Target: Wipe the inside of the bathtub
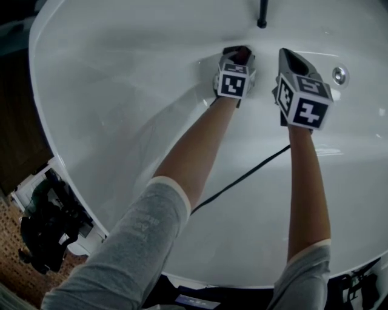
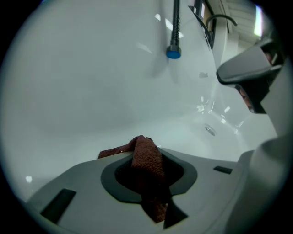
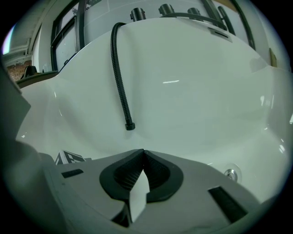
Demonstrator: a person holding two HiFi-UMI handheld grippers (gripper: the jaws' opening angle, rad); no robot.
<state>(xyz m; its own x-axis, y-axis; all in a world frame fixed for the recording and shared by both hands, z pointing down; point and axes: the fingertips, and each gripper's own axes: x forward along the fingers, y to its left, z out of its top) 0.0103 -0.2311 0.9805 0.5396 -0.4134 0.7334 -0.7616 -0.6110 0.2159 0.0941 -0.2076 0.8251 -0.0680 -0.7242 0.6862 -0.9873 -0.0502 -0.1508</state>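
I look down into a white bathtub (image 1: 121, 97). My left gripper (image 1: 237, 56) reaches toward the tub floor, shut on a dark red cloth (image 1: 241, 54). In the left gripper view that cloth (image 2: 147, 160) is pinched between the jaws and folds out ahead over the tub wall (image 2: 82, 91). My right gripper (image 1: 291, 60) hovers just to the right of the left one, its jaws shut with nothing between them. In the right gripper view the right gripper's (image 3: 143, 153) tips meet in front of the tub's far wall (image 3: 192, 91).
A black shower hose (image 1: 262, 15) hangs down the far wall; its end (image 3: 129, 125) dangles ahead of the right gripper. A chrome drain (image 1: 339, 75) sits to the right. A black cable (image 1: 242, 178) crosses the tub floor between my arms. Dark clutter (image 1: 45, 224) lies outside the tub's left rim.
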